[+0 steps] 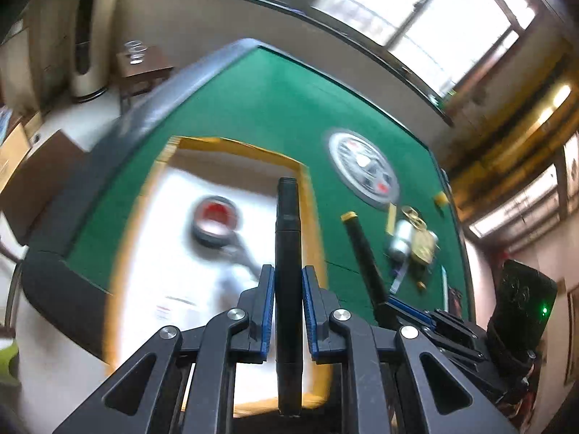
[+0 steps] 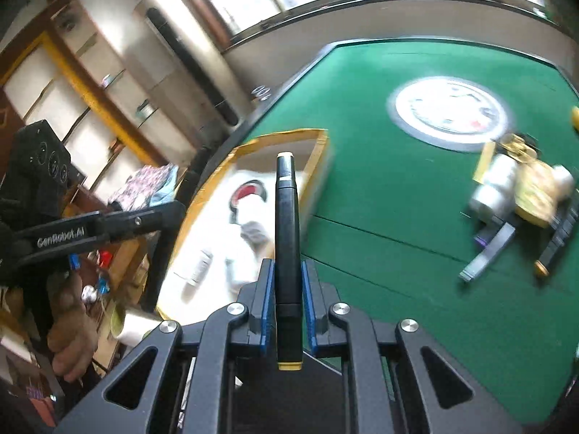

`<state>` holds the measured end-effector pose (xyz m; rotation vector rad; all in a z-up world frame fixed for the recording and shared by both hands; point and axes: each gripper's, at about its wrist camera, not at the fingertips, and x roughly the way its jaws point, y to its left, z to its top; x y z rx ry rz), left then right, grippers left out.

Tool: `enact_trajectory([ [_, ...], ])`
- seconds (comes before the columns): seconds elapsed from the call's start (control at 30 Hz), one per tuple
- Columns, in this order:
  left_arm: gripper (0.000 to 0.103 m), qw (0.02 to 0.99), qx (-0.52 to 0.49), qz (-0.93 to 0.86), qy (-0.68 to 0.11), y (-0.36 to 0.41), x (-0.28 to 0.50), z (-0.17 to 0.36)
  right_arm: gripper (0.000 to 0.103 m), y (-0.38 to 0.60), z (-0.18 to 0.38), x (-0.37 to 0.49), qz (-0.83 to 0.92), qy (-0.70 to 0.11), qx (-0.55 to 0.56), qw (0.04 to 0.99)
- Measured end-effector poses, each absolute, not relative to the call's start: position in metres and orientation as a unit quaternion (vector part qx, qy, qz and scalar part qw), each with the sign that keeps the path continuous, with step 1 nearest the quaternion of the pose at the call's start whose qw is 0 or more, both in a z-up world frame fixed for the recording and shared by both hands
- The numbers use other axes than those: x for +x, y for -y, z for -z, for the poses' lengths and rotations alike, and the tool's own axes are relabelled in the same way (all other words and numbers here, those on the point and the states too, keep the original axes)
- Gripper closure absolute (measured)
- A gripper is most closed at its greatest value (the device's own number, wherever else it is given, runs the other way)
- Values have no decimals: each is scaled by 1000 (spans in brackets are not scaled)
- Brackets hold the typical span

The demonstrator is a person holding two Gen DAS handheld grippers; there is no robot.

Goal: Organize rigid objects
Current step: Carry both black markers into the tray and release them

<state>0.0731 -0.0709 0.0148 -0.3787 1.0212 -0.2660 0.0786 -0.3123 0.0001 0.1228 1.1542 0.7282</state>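
Observation:
My left gripper [image 1: 287, 282] is shut on a black marker [image 1: 287, 224] and holds it over a yellow-rimmed white box [image 1: 231, 146] on the green table. My right gripper [image 2: 287, 275] is shut on a black pen with a yellow end [image 2: 287, 217], also near the box [image 2: 282, 135]. The right gripper and its pen [image 1: 362, 249] show at the right of the left wrist view. The left gripper's body [image 2: 90, 229] shows at the left of the right wrist view. A round red-and-silver object [image 1: 215, 218] lies inside the box [image 2: 249, 191].
A pile of small objects, a silver cylinder [image 1: 400, 240] and a gold item [image 2: 532, 195], lies on the green felt [image 1: 275, 108]. A round grey panel [image 2: 450, 110] sits in the table's centre. Shelves [image 2: 72, 83] and a tall white unit [image 2: 188, 50] stand beyond the table edge.

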Motion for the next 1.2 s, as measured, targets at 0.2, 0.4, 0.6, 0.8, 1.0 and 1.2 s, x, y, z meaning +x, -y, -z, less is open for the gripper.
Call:
enact_trajectory([
  [0.2,89,844,-188,94,-494,29,103,2,88,258,14,98,-340,-554,31,760],
  [0.4,89,831,-189,89,-516,17,137,27,88,230,29,119,-321,-568,13,758],
  [0.6,89,810,-183,87,-550,18,169,58,88,217,50,145,-300,-590,2,750],
  [0.8,89,797,-172,76,-573,22,184,77,88,195,64,152,-289,-598,-20,747],
  [1.0,89,801,-154,60,-575,25,191,83,88,184,72,152,-277,-598,-47,750],
  [1.2,88,809,-118,50,-574,33,190,84,88,179,71,152,-269,-589,-78,758],
])
